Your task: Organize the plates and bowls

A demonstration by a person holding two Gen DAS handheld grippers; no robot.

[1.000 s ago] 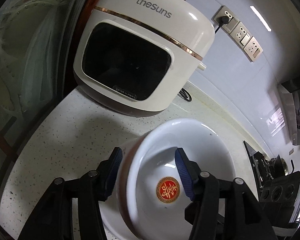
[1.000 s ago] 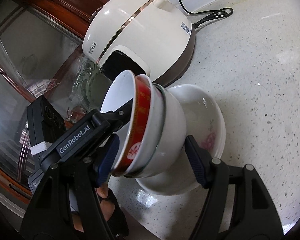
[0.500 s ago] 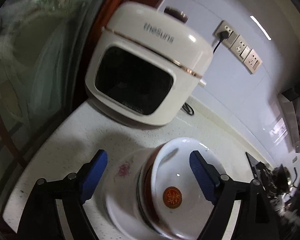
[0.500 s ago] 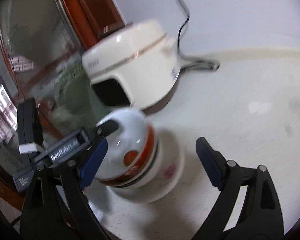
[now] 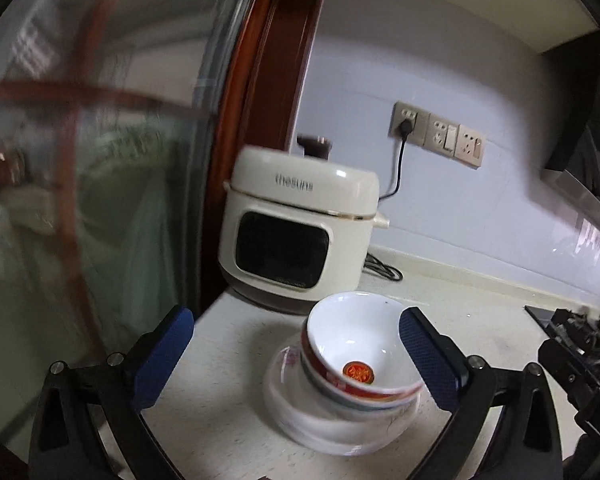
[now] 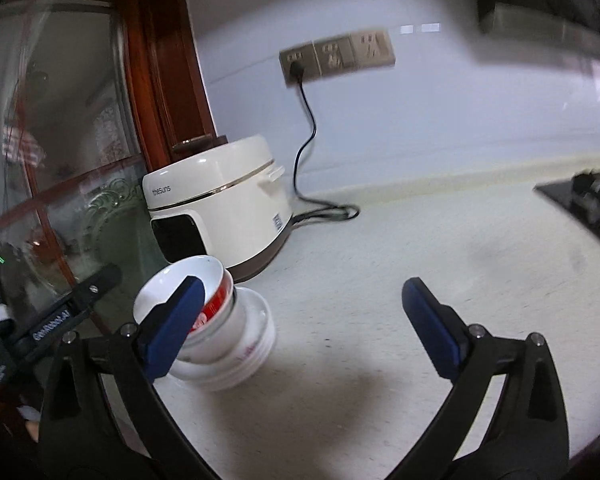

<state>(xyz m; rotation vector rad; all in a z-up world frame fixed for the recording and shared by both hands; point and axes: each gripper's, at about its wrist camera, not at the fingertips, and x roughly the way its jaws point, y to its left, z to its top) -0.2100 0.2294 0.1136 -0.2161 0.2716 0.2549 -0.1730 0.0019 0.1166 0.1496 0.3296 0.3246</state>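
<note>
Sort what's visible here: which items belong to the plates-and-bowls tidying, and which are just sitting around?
Belongs to the job:
- stack of bowls, top bowl tilted
- countertop it rests on

Just lying about:
- rice cooker
- power cord
- wall sockets
- stove

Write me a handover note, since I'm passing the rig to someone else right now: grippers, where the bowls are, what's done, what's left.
Left gripper: fingers opening, wide apart, touching nothing; the bowl stack sits between them.
Right gripper: fingers opening, nothing held; the stack is by its left finger.
Bowl stack: nested, tilted, red-banded bowl on top, on the countertop in front of the rice cooker.
Done: bowls stacked and released.
Left: no plates in view; perhaps level the stack.
</note>
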